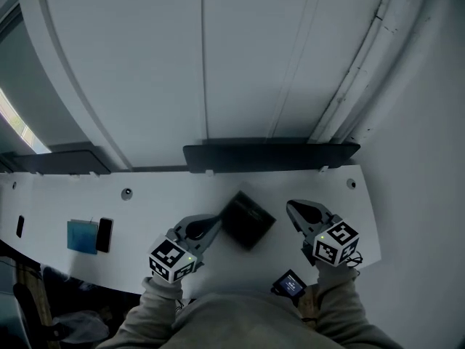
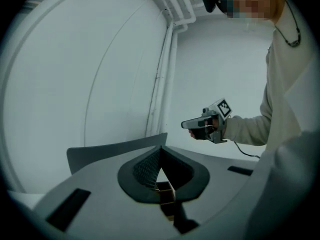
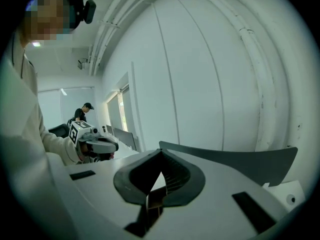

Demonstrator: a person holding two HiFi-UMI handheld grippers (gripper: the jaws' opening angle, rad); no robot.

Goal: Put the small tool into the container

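Note:
A black box-shaped container (image 1: 248, 221) stands in the middle of the white table (image 1: 145, 209). My left gripper (image 1: 216, 222) is held up just left of it, jaws closed to a point with nothing between them. My right gripper (image 1: 292, 208) is raised to the right of the box, also shut and empty. In the left gripper view my own fingertips (image 2: 161, 150) meet, and the right gripper (image 2: 192, 124) shows across from it, against the wall. In the right gripper view the fingertips (image 3: 161, 153) meet too, with the left gripper (image 3: 111, 145) at the left. No small tool shows in any view.
A blue pad (image 1: 82, 236) and a dark phone (image 1: 104, 234) lie at the table's left. A dark panel (image 1: 269, 155) runs along the table's back against the white wall. A small dark device with a blue face (image 1: 289, 283) hangs by my body. A person (image 3: 82, 113) stands far off.

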